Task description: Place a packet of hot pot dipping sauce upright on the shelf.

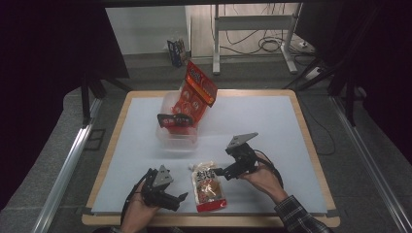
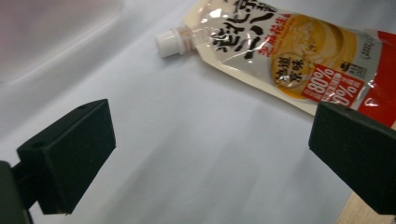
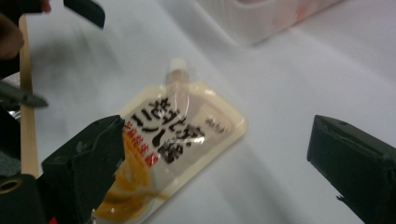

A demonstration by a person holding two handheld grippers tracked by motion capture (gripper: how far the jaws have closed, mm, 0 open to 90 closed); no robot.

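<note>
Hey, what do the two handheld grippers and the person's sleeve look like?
Both the left gripper and the right gripper are black, each topped by a grey three-cornered plate and trailing a black cable. Their jaws end in blocky black pads. The right sleeve is dark plaid.

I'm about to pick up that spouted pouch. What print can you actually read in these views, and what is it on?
"80%": white digits on a red patch of the spouted pouch, left gripper view.
Large black characters across the same pouch: clear as shapes, but I can't read them reliably.
Smaller red and black characters on the pouch: too small to read.
Red snack bag standing in the clear container: print too small and blurred.
</note>
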